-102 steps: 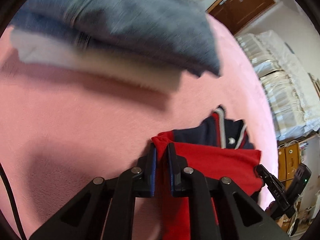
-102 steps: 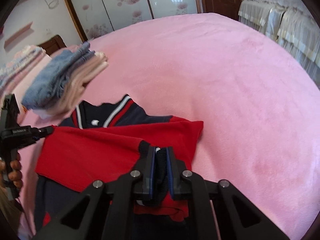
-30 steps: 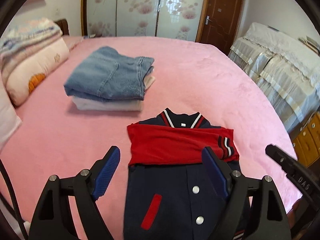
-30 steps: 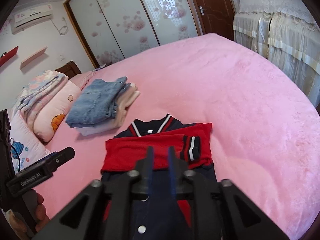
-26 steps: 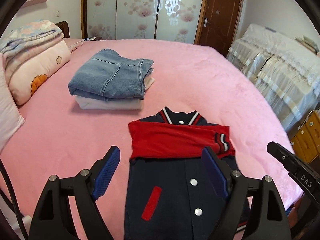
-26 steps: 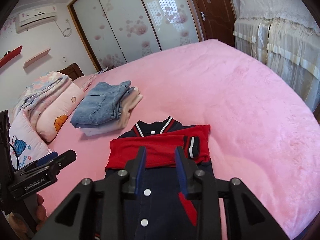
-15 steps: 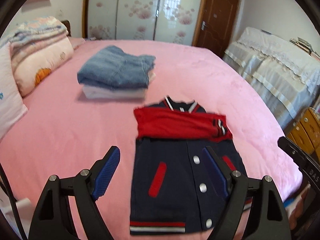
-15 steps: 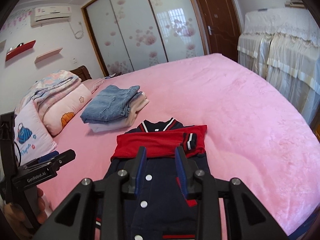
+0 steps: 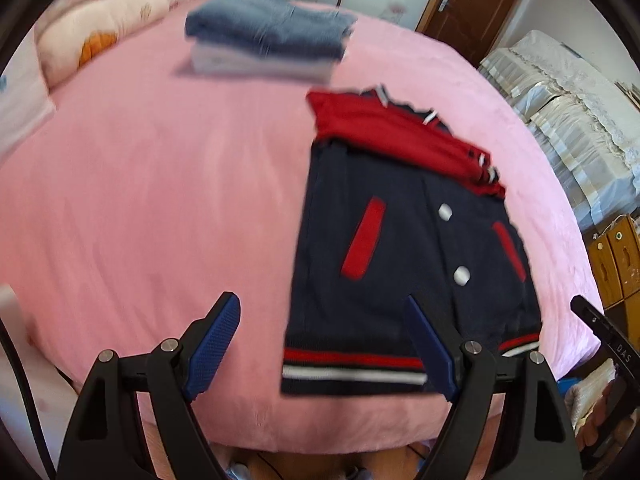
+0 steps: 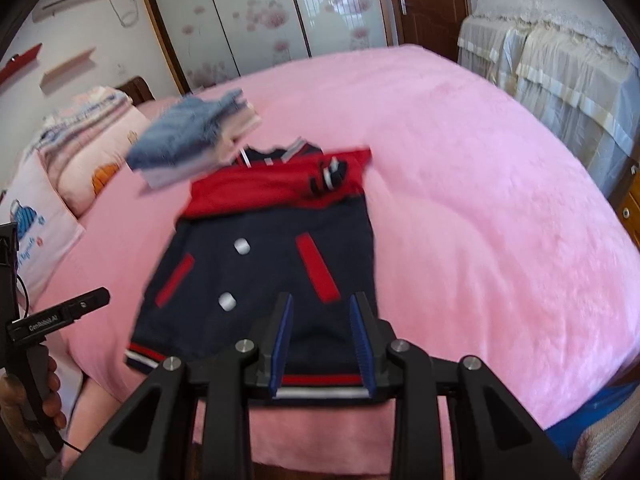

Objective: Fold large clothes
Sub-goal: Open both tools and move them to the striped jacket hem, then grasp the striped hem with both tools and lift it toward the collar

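- Blue-padded left gripper point(image 9: 322, 346) is spread wide, grasping nothing; right gripper point(image 10: 322, 340) has its two fingers parted, also empty.
- One navy jacket point(image 10: 264, 272) lies flat on the pink bed point(image 10: 480, 208), hem at 6 o'clock, two red sleeves folded across the chest, two white snaps and two red pockets showing.
- One folded stack of clothes point(image 10: 192, 140) sits at 11 o'clock of the jacket.

Both wrist cams at bed foot, facing headward; share jacket point(image 9: 404, 248).
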### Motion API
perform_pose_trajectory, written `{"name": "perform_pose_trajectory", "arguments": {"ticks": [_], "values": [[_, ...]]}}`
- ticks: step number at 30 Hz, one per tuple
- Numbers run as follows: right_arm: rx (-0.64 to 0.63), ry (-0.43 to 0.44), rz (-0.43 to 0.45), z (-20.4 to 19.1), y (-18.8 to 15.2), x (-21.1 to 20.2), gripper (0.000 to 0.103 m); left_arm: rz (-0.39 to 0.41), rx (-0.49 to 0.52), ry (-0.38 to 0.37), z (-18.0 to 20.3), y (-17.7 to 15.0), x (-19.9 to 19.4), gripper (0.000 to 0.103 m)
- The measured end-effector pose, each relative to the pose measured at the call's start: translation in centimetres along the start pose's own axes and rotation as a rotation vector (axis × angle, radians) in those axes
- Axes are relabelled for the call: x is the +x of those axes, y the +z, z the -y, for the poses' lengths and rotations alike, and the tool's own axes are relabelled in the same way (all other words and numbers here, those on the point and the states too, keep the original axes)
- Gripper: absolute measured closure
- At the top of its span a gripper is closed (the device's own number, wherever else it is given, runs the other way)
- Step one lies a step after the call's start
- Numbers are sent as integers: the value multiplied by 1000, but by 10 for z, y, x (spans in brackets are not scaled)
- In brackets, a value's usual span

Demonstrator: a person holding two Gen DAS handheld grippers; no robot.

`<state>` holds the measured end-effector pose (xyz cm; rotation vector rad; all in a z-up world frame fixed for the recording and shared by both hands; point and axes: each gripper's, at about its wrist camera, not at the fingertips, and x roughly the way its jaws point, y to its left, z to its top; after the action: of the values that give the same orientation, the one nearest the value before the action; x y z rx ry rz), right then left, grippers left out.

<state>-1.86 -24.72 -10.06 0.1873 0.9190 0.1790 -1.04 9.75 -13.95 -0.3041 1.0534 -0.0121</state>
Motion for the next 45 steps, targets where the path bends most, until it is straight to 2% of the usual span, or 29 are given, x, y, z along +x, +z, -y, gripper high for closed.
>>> {"name": "perform_pose_trajectory", "arguments": {"ticks": [3,7,12,18,19,21,22,26,33,38,39,40,42,43,45], "values": [[21,-4,-41,15,-15,12,73,-54,-64,-54,-18,-18,20,21],[25,0,-82,30,-28,26,73,-84,-114,-100,-35,-33,40,21],[48,24,-132,41,-40,42,73,-77,-104,-179,-43,-44,50,20],[46,72,-172,41,-49,54,73,-58,-128,-254,-44,-39,51,21],[45,76,-172,41,-49,55,73,-54,-126,-266,-44,-38,50,22],[41,89,-169,41,-50,55,71,-49,-107,-289,-40,-37,48,40],[35,95,-170,40,-50,55,71,-58,-86,-305,-36,-37,49,43],[35,112,-169,42,-51,56,71,-77,-43,-299,-29,-41,53,46],[34,104,-167,43,-53,62,72,-105,-78,-325,-36,-41,64,45],[15,100,-167,43,-55,66,73,-111,-35,-294,-28,-42,64,46],[11,101,-165,43,-55,66,77,-112,-19,-282,-25,-41,64,48],[7,99,-166,42,-55,66,86,-111,-3,-271,-22,-41,64,53],[7,114,-169,41,-55,65,93,-119,16,-263,-18,-40,63,82],[-5,106,-167,39,-54,63,93,-127,10,-283,-17,-38,61,88],[-29,92,-160,33,-51,58,94,-132,3,-287,-13,-32,56,92]]}}
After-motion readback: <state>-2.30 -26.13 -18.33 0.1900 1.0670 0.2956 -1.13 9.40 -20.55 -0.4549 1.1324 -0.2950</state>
